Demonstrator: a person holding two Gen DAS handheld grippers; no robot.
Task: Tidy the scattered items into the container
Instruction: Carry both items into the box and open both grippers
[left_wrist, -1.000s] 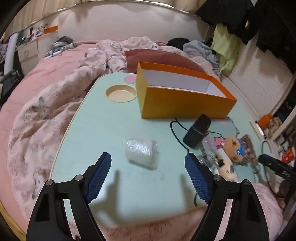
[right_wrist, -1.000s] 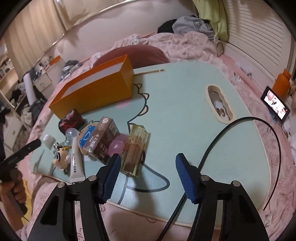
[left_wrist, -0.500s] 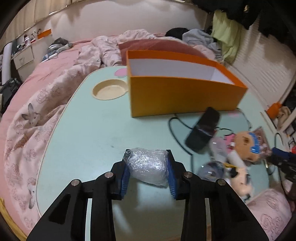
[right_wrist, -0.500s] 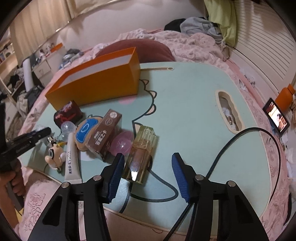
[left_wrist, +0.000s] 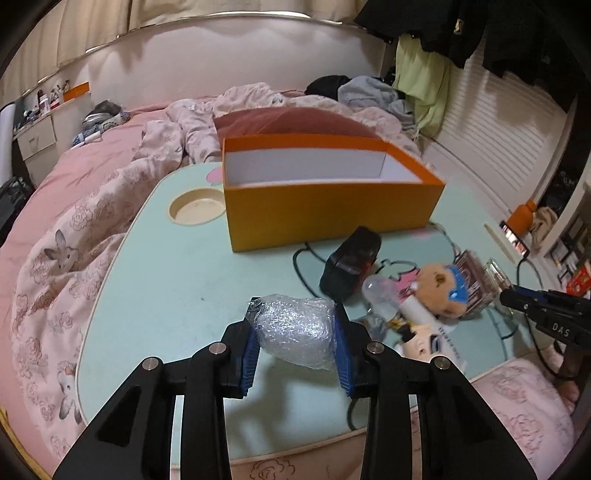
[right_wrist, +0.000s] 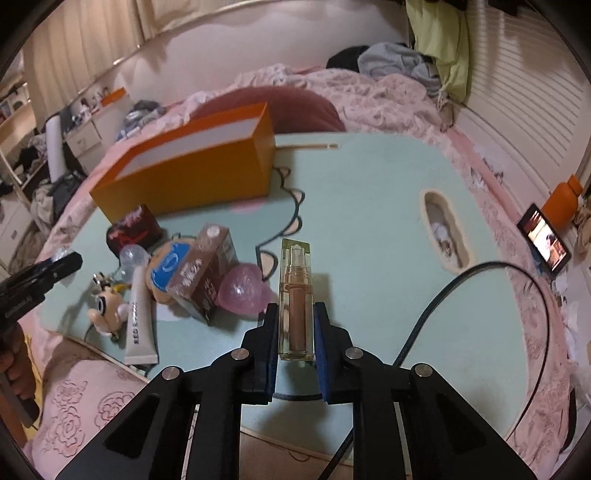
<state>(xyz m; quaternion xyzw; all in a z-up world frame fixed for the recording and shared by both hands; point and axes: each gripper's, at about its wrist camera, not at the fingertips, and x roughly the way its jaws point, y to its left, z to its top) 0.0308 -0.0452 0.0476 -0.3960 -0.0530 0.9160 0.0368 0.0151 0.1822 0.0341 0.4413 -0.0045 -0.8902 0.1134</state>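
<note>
1. The left gripper squeezed a crinkly plastic bundle between its blue pads, just off the table, likely so it could go in the orange box beyond.
2. The right gripper pinched a clear bottle, probably for the same box.
3. More toys lay in a heap beside it.
4. The green table sat on a pink bed in a messy bedroom.

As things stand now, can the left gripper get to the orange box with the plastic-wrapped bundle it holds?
Probably yes. The left gripper is shut on the plastic-wrapped bundle, and bare table lies between it and the orange box, whose top is open. The black pouch sits off to the side.
</note>
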